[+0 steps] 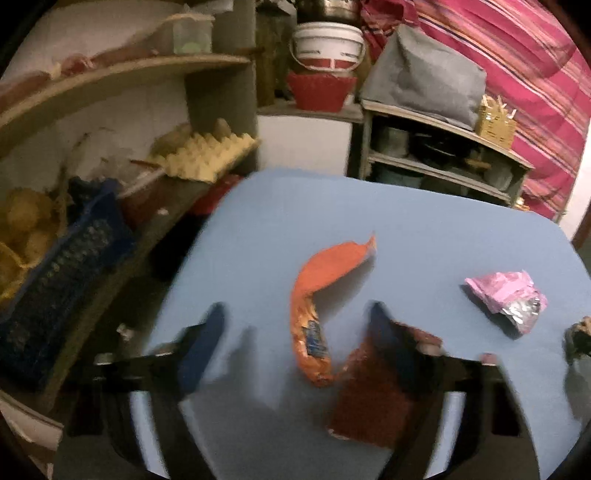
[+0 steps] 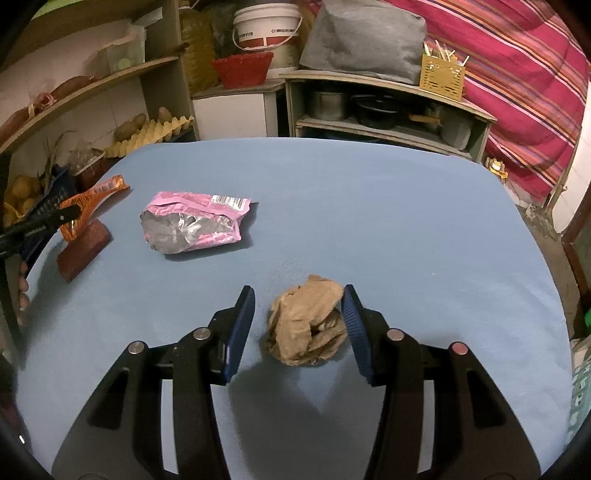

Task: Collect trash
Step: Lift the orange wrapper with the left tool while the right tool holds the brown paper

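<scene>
Writing mostly unreadable; orange wrapper [image 1: 325, 306] carries a blue logo patch, blurred; pink foil bag [image 2: 192, 227] has a barcode strip near its top edge, digits too small; white bucket [image 2: 267, 26] has dark lettering, not legible. Blue table [image 2: 369, 206] holds all the trash; shelf with egg tray [image 2: 151, 133] and potatoes to the left, grey cloth bundle [image 2: 364, 40] and yellow holder [image 2: 442, 75] on the cabinet behind, striped pink fabric on the right. Left gripper [image 1: 295, 343] jaws spread wide, the orange wrapper lying between them, its lower end touching a dark red packet [image 1: 369, 402] that the right-hand finger partly covers; nothing pinched. Right gripper [image 2: 297, 328] jaws spread, crumpled brown paper [image 2: 304, 321] between them, just beside the right finger, gap on the left side; the pink bag sits well ahead, left of it.
</scene>
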The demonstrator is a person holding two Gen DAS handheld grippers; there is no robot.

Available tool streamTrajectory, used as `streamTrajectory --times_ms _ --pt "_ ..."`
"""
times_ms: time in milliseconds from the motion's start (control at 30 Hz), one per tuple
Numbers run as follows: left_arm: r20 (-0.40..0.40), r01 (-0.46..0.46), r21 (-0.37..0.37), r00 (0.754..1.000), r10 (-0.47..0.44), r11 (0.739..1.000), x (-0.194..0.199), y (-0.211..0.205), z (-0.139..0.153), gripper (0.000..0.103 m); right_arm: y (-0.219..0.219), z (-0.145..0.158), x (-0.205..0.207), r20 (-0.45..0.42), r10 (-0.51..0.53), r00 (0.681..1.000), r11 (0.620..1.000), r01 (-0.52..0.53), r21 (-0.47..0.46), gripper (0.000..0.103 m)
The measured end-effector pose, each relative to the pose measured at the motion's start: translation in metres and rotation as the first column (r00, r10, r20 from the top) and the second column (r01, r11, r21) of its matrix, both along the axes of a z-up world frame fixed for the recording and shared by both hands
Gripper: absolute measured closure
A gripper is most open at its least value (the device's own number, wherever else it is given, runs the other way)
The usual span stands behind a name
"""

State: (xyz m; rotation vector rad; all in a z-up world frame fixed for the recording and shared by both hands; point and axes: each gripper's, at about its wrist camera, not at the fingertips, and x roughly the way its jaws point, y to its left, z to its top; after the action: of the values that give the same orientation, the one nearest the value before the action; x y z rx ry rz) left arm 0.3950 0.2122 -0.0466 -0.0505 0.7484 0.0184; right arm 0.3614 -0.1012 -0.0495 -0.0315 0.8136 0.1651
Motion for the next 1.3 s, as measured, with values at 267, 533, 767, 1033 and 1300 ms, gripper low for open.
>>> streamTrajectory --times_ms 267,533,767,1033,1300 --pt "0.040 -0.018 0.049 0.999 0.016 0.999 -0.009 -0.005 0.009 0.089 -0.003 0.007 -0.007 0.025 0.010 1.000 1.000 -0.010 0.005 0.055" --pt "0.118 -0.009 0.074 0.993 0.000 0.997 -0.040 -0.029 0.051 0.090 -0.010 0.022 -0.021 0.072 0.026 0.997 0.999 -0.028 0.024 0.070" --pt "0.142 -0.025 0.054 0.990 0.017 0.998 -0.066 -0.037 0.071 0.090 -0.013 0.021 -0.030 0.069 0.015 0.998 1.000 -0.015 0.004 0.025" --pt "0.097 -0.076 0.011 0.992 0.074 0.997 -0.067 -0.013 0.055 0.090 0.003 0.016 -0.017 0.101 -0.012 0.995 0.989 0.026 -0.147 0.007" --pt "0.070 -0.088 0.040 0.994 0.085 0.995 -0.067 -0.011 0.050 0.090 0.009 -0.012 0.007 -0.020 -0.008 1.000 0.993 0.005 -0.117 0.059"
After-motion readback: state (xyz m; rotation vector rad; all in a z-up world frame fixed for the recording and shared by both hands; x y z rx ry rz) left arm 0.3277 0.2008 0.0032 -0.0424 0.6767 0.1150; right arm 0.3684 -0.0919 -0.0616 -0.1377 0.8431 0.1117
